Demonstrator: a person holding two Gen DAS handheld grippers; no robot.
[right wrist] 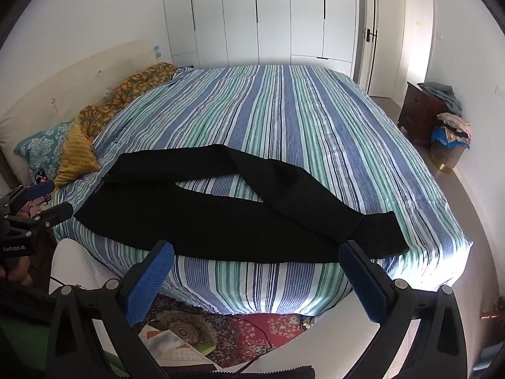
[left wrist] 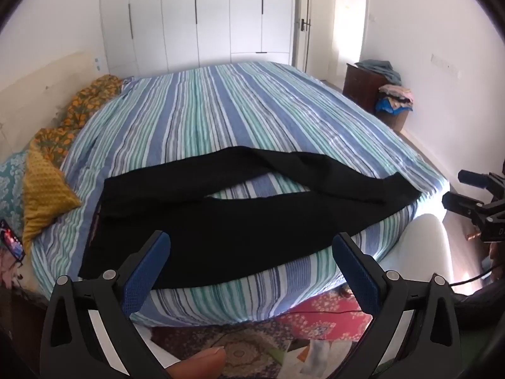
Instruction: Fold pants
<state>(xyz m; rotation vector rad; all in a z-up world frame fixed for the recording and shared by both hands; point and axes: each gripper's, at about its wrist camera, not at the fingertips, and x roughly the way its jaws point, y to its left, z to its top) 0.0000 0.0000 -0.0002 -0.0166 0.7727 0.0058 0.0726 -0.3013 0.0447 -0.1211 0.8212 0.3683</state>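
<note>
Black pants [left wrist: 221, 221] lie spread along the near edge of the striped bed [left wrist: 221, 110], waist at the left, legs running right and crossing near the cuffs. They also show in the right wrist view [right wrist: 221, 218]. My left gripper [left wrist: 251, 243] is open and empty, hovering just off the bed's near edge in front of the waist and thigh area. My right gripper [right wrist: 257, 252] is open and empty, held off the bed edge in front of the legs, near the cuffs. Each gripper shows at the edge of the other's view: right [left wrist: 454, 189], left [right wrist: 53, 197].
Yellow and patterned pillows [left wrist: 44, 195] lie at the bed's left end by the headboard. A phone [left wrist: 12, 240] lies near them. A patterned rug [right wrist: 246, 331] with papers covers the floor below. A dark dresser and laundry basket [right wrist: 448, 139] stand at the right wall.
</note>
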